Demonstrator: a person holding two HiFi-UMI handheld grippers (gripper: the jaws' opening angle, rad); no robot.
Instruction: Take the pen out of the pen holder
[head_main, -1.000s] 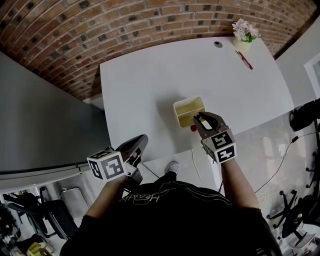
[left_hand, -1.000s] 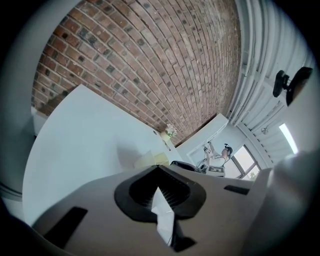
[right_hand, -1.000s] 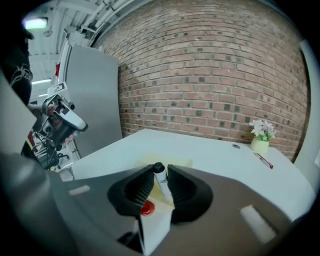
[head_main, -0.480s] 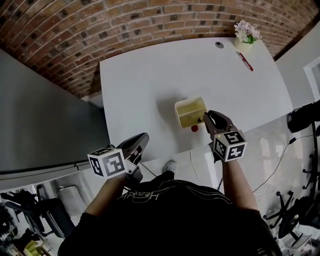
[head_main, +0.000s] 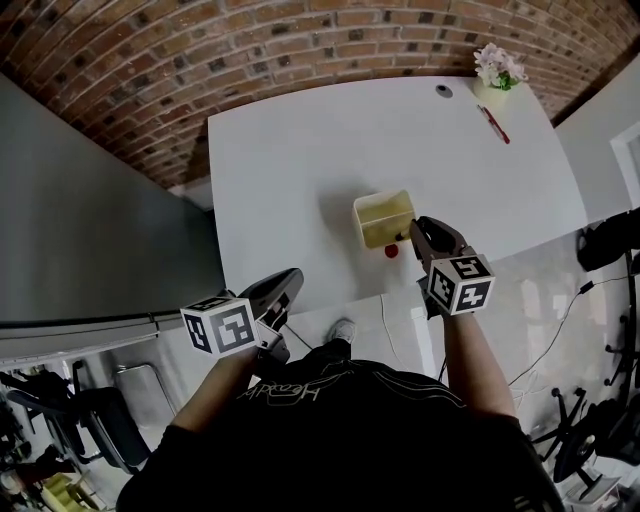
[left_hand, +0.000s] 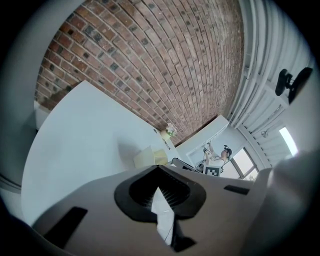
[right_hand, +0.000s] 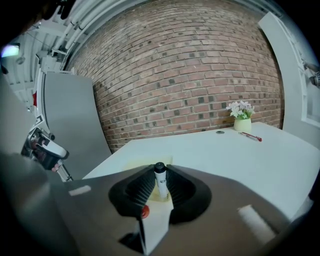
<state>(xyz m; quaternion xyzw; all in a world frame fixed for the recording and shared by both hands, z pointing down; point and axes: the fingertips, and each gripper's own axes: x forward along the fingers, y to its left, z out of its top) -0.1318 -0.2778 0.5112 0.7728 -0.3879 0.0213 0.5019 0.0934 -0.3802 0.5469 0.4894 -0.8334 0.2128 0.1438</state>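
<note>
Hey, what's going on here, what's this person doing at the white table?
A person with a gripper in each hand is taking a pen out of the yellow holder on the table. The right gripper has its jaws closed on the upright pen at the holder's right side; the pen doesn't look lifted clear yet. The left gripper hangs idle off the table's near edge, jaws together and empty.

Two pens are counted: one white pen with a black cap (right_hand: 160, 181) and one red pen (head_main: 495, 124). One pale yellow square pen holder (head_main: 384, 218), one small red round object (head_main: 391, 251), one pot of pale flowers (head_main: 497, 70), one small grey disc (head_main: 443, 91) and one white rectangular table (head_main: 300, 170) are seen. Two handheld grippers are counted: the left gripper (head_main: 283, 290) and the right gripper (head_main: 415, 230).
</note>
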